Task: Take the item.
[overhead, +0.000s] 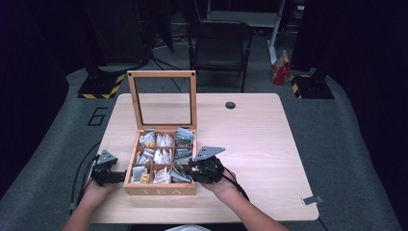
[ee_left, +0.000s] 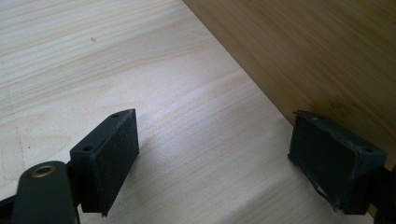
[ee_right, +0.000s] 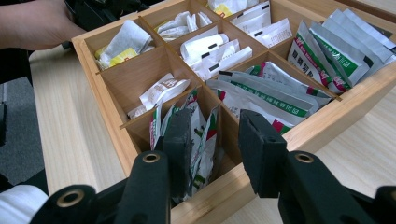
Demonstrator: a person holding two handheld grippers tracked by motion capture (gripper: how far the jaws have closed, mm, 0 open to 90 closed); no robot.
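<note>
A wooden tea box (overhead: 161, 188) stands at the table's near side, its glass-paned lid (overhead: 162, 74) upright. Its nine compartments hold tea bags and packets. My left gripper (overhead: 117, 176) rests on the table against the box's left wall, open, with bare tabletop between its jaws (ee_left: 215, 140); the box wall (ee_left: 303, 51) runs beside one pad (ee_left: 327, 154). My right gripper (overhead: 193, 166) hovers open at the box's front right corner (ee_right: 215, 140). One jaw reaches into the corner compartment beside green-and-red printed packets (ee_right: 203, 133); the other is above the box's rim (ee_right: 107, 98).
The light wooden table (overhead: 250, 139) has open space to the right and behind the box, with a cable hole (overhead: 230, 105) at the back. A metal clip (overhead: 312, 199) sits at the near right edge. A black chair (overhead: 219, 41) stands beyond the table.
</note>
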